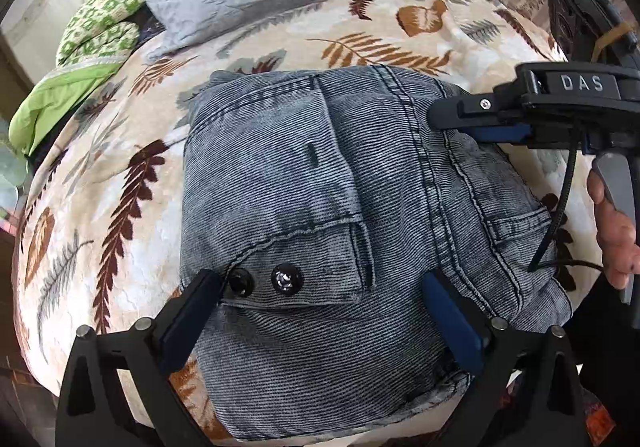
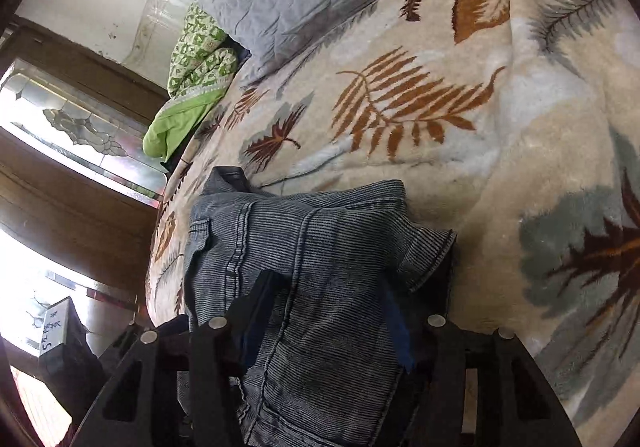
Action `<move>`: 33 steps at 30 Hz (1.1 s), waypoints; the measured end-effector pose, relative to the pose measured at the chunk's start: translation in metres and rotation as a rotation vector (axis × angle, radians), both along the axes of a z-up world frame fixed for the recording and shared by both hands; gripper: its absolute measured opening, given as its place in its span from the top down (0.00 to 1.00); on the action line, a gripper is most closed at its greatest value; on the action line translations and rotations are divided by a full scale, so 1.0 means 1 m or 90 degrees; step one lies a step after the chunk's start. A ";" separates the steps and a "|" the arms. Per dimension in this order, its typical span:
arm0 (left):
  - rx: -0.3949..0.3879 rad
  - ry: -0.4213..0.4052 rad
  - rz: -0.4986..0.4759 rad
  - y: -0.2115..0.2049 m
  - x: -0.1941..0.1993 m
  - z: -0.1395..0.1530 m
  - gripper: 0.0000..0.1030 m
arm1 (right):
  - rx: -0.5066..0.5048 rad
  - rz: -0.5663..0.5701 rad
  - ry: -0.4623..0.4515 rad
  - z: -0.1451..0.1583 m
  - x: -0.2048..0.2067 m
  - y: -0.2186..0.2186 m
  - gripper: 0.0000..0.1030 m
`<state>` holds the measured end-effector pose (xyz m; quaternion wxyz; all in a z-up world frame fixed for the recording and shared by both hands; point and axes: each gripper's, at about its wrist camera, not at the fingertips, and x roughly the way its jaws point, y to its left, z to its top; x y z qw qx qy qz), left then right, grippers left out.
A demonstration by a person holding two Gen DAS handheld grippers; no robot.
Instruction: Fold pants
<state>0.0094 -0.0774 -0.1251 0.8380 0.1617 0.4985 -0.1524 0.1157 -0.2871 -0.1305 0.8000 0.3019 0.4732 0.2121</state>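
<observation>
Pants [image 1: 320, 207] lie folded in a thick bundle mid-bed, near its front edge; your left tool [image 1: 324, 287] is spread above them, your right tool [image 2: 328, 311] pinches a fold, so press the stack flat, release slowly, square edges.

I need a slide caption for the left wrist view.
Folded grey pants on leaf-print blanket; left claw open above them, right claw at their edge.

One pants [image 1: 320, 207], two tongs [image 1: 320, 311] [image 1: 440, 119], one blanket [image 1: 120, 207]
</observation>
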 end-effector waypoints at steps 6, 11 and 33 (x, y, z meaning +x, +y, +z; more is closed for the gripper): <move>-0.016 -0.019 0.023 0.006 -0.005 -0.008 0.00 | 0.035 -0.007 0.015 -0.001 0.000 -0.009 0.45; -0.015 -0.008 0.019 0.007 -0.005 -0.010 0.00 | 0.027 -0.004 0.010 -0.001 -0.001 -0.009 0.45; -0.010 0.126 0.079 0.008 0.042 -0.001 0.00 | 0.039 -0.010 0.004 0.000 -0.005 -0.009 0.44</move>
